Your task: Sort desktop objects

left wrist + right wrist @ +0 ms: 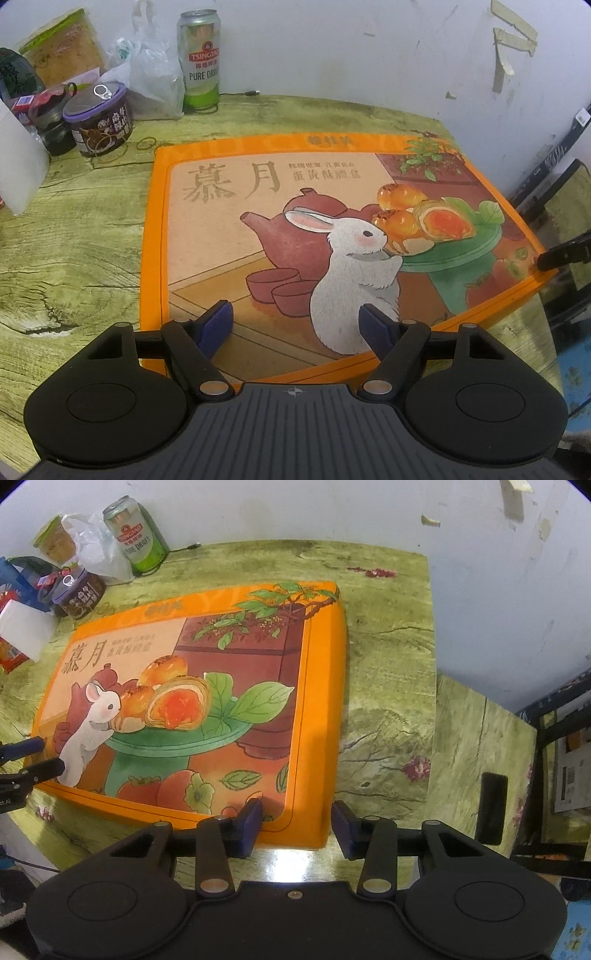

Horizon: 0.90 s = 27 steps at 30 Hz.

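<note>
While both hand-held grippers point steeply down, an orange gift box (332,240) lies flat on the green wood-grain surface (74,251), filling most of its middle. Left hand-held gripper (296,325): jaws apart above the box's near edge, nothing between the blue pads (218,321). Right hand-held gripper (297,821): jaws straddle the box's near right corner, one pad over the lid, the other just off its side; contact cannot be told. At the back left stand a beer can (199,59), a plastic bag (151,74) and a purple-lidded tub (98,118), well apart from the box.
</note>
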Motion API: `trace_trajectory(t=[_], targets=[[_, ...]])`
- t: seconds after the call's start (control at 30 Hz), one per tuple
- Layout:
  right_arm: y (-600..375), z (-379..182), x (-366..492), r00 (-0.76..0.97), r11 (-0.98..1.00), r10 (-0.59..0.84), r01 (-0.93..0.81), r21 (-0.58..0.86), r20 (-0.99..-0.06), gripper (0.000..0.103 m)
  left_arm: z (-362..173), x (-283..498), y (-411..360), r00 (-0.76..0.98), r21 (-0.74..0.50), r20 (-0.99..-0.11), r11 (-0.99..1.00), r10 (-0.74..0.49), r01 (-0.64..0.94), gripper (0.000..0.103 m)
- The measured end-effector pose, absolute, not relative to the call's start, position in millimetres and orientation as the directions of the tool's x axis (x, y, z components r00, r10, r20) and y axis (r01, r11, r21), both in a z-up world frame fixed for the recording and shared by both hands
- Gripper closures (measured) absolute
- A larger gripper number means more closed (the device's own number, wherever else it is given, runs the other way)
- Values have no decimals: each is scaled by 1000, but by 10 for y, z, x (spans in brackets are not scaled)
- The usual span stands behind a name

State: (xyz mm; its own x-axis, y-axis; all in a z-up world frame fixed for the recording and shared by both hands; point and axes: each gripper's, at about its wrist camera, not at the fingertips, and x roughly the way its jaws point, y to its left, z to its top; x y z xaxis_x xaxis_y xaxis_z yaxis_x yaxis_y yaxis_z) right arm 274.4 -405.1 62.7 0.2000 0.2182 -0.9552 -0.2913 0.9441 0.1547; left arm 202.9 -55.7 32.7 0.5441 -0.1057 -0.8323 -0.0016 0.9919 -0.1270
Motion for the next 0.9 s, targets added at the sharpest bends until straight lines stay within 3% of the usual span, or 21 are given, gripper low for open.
trace_trajectory(t=[0.33,0.9], targets=[[-4028,559,2813,145,942,210,-293,161,-967,63,335,2125,-631,533,-145,-835,989,-139,31,27],[-4071,359,2894,95,944,236,-258,205,-967,63,238,2344,-836,501,-43,-862,995,-80,86,21]])
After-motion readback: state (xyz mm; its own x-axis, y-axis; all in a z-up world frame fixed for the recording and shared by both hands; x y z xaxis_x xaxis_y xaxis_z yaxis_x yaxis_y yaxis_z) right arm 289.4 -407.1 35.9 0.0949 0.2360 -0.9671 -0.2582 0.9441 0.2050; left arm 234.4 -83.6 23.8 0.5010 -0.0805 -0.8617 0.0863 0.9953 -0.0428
